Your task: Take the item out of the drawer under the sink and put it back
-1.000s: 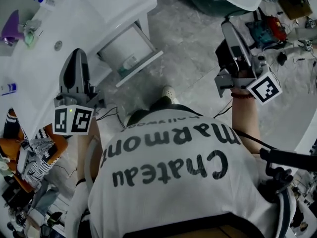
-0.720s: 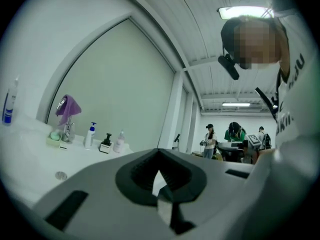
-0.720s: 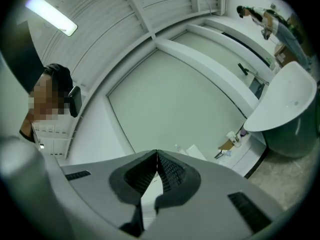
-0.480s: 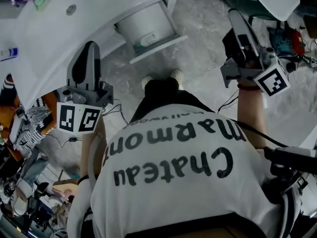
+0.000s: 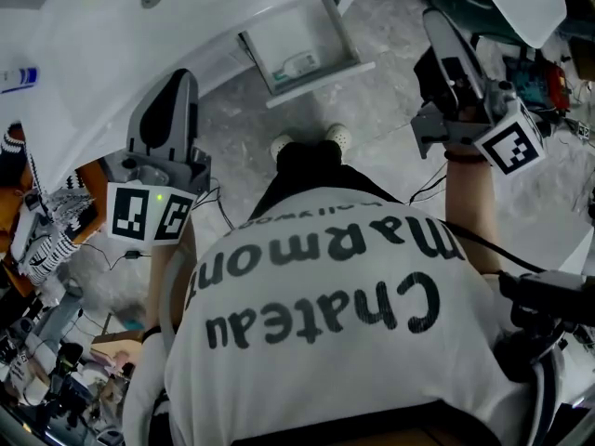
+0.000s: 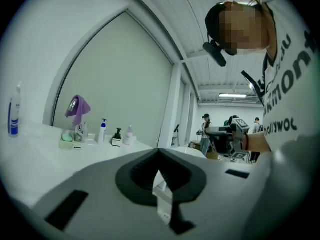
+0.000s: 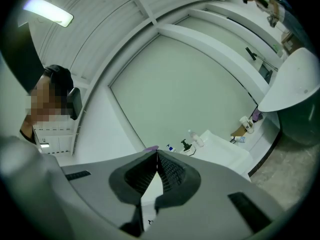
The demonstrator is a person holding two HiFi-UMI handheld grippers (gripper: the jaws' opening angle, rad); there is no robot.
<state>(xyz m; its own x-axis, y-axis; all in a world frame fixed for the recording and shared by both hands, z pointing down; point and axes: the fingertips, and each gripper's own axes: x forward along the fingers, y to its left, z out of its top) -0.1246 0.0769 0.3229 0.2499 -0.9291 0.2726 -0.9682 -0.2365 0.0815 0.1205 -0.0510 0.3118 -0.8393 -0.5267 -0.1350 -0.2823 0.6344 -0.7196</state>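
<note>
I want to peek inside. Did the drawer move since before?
No. The drawer still sticks out open under the white counter, same as before; only the view shifted.

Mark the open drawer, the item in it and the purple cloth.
open drawer (image 5: 321,83), head view, front panel.
item (image 5: 299,63), head view, its middle.
purple cloth (image 6: 77,106), left gripper view, hanging fold.

Open drawer (image 5: 302,59) swung from far left to far centre of the head view, white sink surface (image 5: 112,72) now arching across the far edge, left gripper (image 5: 182,80) shifted right, second shoe (image 5: 282,144) showing.
</note>
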